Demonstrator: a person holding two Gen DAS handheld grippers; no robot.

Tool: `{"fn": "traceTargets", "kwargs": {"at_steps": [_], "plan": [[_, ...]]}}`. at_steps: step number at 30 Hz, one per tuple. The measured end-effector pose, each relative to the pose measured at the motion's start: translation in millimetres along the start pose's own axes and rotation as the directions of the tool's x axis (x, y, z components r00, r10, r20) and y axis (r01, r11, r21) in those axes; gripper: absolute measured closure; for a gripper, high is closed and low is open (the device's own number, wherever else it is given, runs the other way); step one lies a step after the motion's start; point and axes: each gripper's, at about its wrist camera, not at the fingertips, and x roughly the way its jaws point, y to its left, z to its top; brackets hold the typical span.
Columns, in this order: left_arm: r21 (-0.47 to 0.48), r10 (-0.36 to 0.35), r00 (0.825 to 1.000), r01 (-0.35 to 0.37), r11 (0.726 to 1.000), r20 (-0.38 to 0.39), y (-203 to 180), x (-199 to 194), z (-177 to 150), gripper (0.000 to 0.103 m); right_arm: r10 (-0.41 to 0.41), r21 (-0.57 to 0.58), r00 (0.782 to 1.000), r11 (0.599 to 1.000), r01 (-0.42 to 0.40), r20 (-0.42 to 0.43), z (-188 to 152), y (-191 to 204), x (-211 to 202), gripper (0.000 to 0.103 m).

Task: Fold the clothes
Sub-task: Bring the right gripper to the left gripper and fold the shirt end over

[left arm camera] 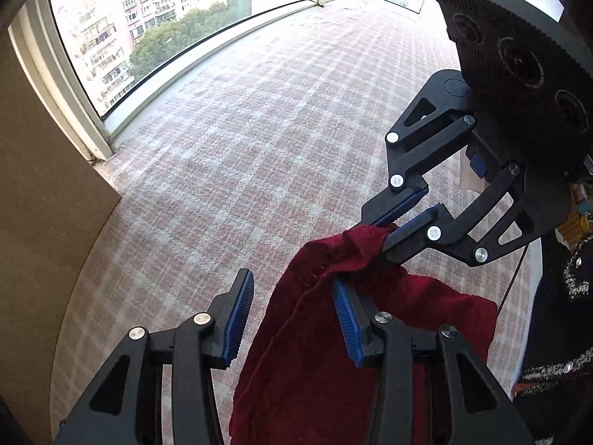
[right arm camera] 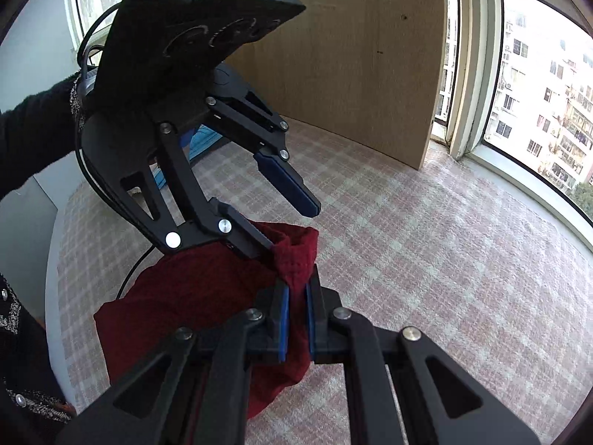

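A dark red knitted garment (left arm camera: 296, 371) hangs bunched above a checked pink-and-white cloth surface (left arm camera: 241, 148). In the left wrist view my left gripper (left arm camera: 292, 319) is open; the garment fills part of the gap and lies against its right finger. My right gripper (left arm camera: 378, 228) reaches in from the upper right, shut on the garment's top edge. In the right wrist view my right gripper (right arm camera: 296, 315) pinches a fold of the garment (right arm camera: 192, 296). My left gripper (right arm camera: 292, 228) stands open above it, the lower finger tucked into the cloth and the upper finger (right arm camera: 289, 185) free.
A wooden panel (right arm camera: 352, 74) stands at the far side of the surface, beside large windows (left arm camera: 148, 37) along its edge. A person's dark sleeve (right arm camera: 33, 141) and a black cable (right arm camera: 129, 278) are at the left. Something blue (right arm camera: 204, 141) lies behind the left gripper.
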Motion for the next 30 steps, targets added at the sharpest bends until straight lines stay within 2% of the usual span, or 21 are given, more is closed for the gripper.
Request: {"fn": "traceTargets", "kwargs": {"at_steps": [5,9,10,11,12,13,14,16,19,22,23,24,25,27,29,30], "plan": [[0.055,-0.066,0.994,0.070,0.996,-0.085,-2,19,4,0.060,0.007,-0.026,1.000,1.000,-0.007,-0.004,-3,-4,2,0.095],[0.085,-0.089,0.988,0.100,0.991,-0.130,-4,31,5,0.061,0.014,-0.040,1.000,0.999,-0.014,-0.003,-5,-4,0,0.095],[0.079,-0.098,0.987,0.109,0.991,-0.126,-3,33,6,0.065,0.015,-0.040,1.000,0.999,-0.015,-0.004,-5,-4,0,0.095],[0.071,-0.116,0.986,0.125,0.990,-0.122,-3,34,7,0.085,0.012,-0.038,1.000,0.999,-0.012,-0.009,-6,-5,1,0.095],[0.064,-0.135,0.984,0.144,0.988,-0.119,-4,35,8,0.098,0.009,-0.035,1.000,0.999,-0.009,-0.014,-6,-5,3,0.095],[0.074,-0.124,0.985,0.134,0.988,-0.119,-6,37,7,0.098,0.001,-0.024,1.000,1.000,-0.001,-0.028,-7,-7,6,0.095],[0.089,-0.102,0.988,0.113,0.990,-0.119,-10,39,6,0.098,-0.015,-0.004,0.999,1.000,0.015,-0.048,-8,-9,8,0.092],[0.102,-0.086,0.990,0.098,0.990,-0.115,-15,41,3,0.098,-0.040,0.043,0.997,0.998,0.043,-0.071,-11,-14,7,0.077],[0.068,-0.091,0.992,0.097,0.993,-0.088,-14,37,0,0.098,-0.049,0.159,0.999,0.986,0.050,-0.010,-22,-22,-22,0.073],[0.050,-0.095,0.994,0.098,0.994,-0.061,-15,30,-3,0.098,-0.001,0.338,0.990,0.940,-0.048,0.143,-43,-26,-65,0.073],[0.054,-0.088,0.994,0.091,0.994,-0.057,-18,29,-4,0.098,0.043,0.360,0.990,0.929,-0.088,0.132,-46,-21,-58,0.073],[0.057,-0.084,0.995,0.087,0.995,-0.055,-20,27,-5,0.098,0.086,0.382,0.989,0.915,-0.127,0.122,-49,-16,-51,0.078],[0.060,-0.082,0.995,0.085,0.995,-0.053,-23,26,-5,0.098,0.130,0.404,0.985,0.900,-0.165,0.113,-52,-12,-44,0.098],[0.063,-0.078,0.996,0.081,0.995,-0.047,-29,22,-6,0.098,0.203,0.422,0.976,0.879,-0.219,0.084,-54,-2,-22,0.100],[0.064,-0.074,0.996,0.076,0.995,-0.040,-34,19,-7,0.098,0.226,0.431,0.974,0.878,-0.209,0.013,-58,3,9,0.100],[0.065,-0.071,0.997,0.074,0.995,-0.036,-36,17,-7,0.098,0.219,0.468,0.976,0.864,-0.185,-0.019,-65,-3,19,0.100]]}}
